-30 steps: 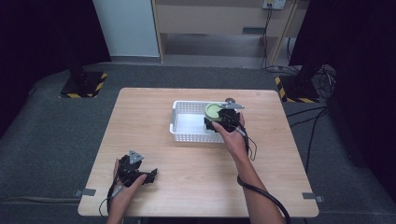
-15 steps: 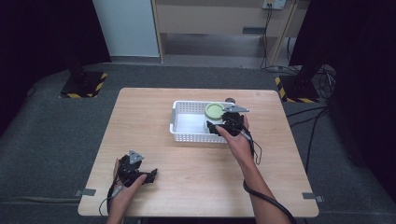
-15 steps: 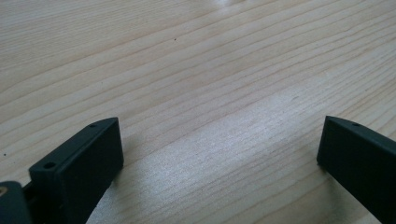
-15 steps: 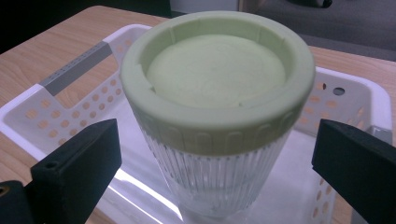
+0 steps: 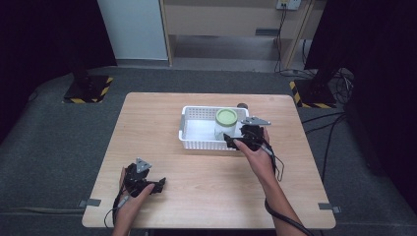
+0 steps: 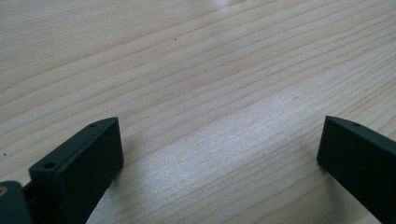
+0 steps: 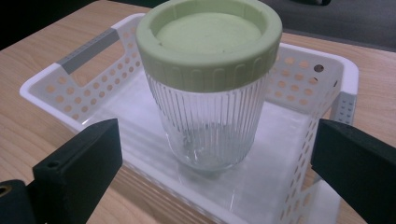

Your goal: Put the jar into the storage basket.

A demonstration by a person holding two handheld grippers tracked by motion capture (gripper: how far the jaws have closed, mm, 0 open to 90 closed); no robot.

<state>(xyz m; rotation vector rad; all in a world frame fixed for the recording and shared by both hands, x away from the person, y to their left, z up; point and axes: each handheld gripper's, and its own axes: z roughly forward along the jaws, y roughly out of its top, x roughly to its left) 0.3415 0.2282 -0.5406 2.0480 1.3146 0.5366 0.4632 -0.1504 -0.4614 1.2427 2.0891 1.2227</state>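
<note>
A ribbed clear glass jar with a pale green lid [image 5: 226, 121] [image 7: 210, 93] stands upright in the right part of a white perforated basket [image 5: 196, 142] [image 7: 84, 46] at the table's middle. My right gripper [image 5: 234, 141] [image 7: 222, 137] is held at the basket's near right corner, open. Its jaws stand wide apart on either side of the jar, short of it and touching nothing. My left gripper [image 5: 158, 184] [image 6: 219, 135] rests low over bare wood near the front left of the table, open and empty.
The wooden table [image 5: 211, 196] has bare room left of and in front of the basket. A small dark object [image 5: 242, 104] lies on the table just behind the basket. Grey floor surrounds the table, and cables lie on it to the right.
My right gripper has drawn back a little toward the person, away from the jar, which stays in the basket. The left gripper has not moved.
</note>
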